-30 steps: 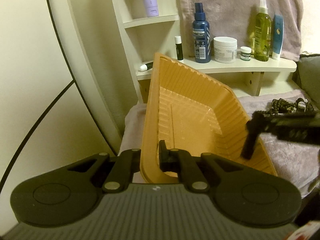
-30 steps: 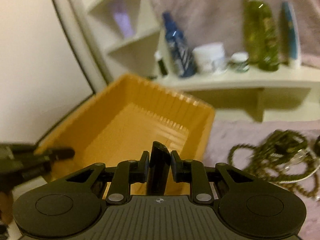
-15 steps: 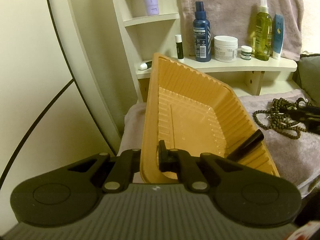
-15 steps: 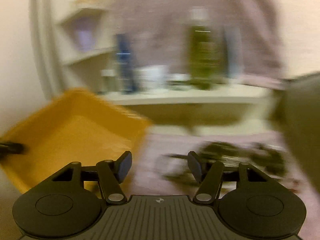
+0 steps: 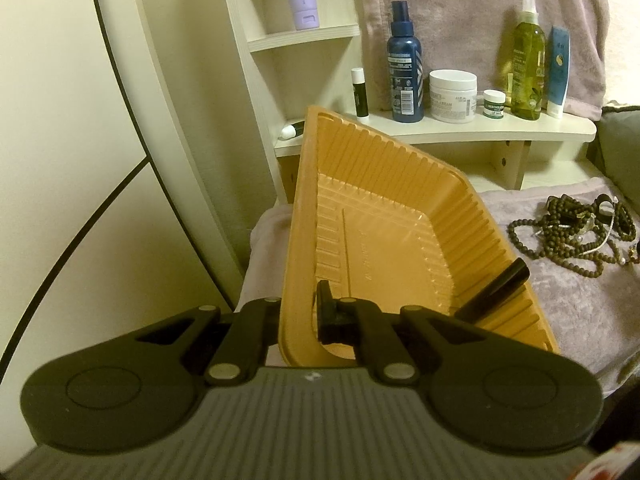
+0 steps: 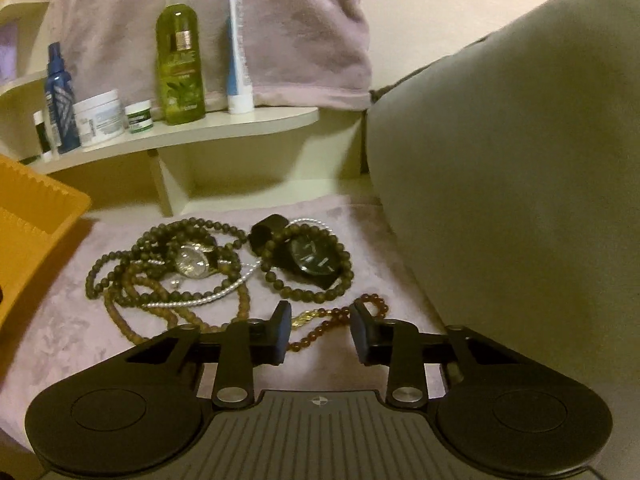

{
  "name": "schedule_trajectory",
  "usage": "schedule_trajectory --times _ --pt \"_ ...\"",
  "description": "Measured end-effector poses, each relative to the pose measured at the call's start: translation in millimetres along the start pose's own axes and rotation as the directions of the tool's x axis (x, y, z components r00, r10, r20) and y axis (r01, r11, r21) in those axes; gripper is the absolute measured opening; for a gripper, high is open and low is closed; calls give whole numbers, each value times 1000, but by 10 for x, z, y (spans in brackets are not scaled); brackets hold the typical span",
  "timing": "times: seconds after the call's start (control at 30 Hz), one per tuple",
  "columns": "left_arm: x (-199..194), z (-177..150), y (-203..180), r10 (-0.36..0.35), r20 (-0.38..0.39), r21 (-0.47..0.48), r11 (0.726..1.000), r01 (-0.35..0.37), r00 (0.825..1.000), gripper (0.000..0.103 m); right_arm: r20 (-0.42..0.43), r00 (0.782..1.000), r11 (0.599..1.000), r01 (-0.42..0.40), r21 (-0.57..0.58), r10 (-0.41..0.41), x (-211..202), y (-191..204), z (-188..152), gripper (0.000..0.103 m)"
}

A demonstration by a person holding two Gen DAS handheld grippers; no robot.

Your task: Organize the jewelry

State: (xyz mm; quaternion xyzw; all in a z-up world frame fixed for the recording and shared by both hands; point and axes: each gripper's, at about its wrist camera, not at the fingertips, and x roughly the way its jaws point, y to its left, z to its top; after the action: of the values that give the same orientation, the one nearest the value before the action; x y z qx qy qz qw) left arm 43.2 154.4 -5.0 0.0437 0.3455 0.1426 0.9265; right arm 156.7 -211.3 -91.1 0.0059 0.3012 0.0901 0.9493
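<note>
- Lavender cloth (image 6: 352,360) covers the surface, toiletries shelf (image 5: 480,130) behind.
- Left gripper (image 5: 298,316): jaws pinching tilted orange tray (image 5: 384,216) rim; black tube (image 5: 494,290) inside.
- Right gripper (image 6: 320,334): jaws spread above tangled bead necklaces (image 6: 160,280) and watches (image 6: 312,258).

The left gripper (image 5: 298,312) clamps the near rim of a tilted orange tray (image 5: 384,216) at center frame. A black tube (image 5: 494,290) lies inside it. Tangled bead necklaces (image 5: 572,236) sit at right.
</note>
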Motion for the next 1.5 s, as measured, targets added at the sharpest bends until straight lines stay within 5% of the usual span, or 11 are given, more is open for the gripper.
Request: schedule_trajectory --times 0.2,0.67,0.73,0.87,1.2,1.5 --pt "2 1 -1 1 -1 0 1000 -1 1000 5 -16 999 999 -35 -18 35 88 133 17 24" --pt "5 5 -1 -1 -2 1 1000 1 1000 5 -61 997 999 45 25 -43 287 158 52 21" --pt "5 6 -4 -1 -2 1 1000 1 1000 5 -62 997 998 45 31 -43 272 151 53 11" --pt "7 6 -5 -1 -2 -1 1000 1 1000 5 -56 998 999 41 29 -39 218 141 41 7" --pt "0 4 -13 -3 3 1 1000 3 1000 5 56 998 1000 5 -9 -4 -237 228 134 7" --pt "1 1 -12 -2 2 1 1000 2 1000 5 164 977 989 -130 -64 139 -569 587 437 7"
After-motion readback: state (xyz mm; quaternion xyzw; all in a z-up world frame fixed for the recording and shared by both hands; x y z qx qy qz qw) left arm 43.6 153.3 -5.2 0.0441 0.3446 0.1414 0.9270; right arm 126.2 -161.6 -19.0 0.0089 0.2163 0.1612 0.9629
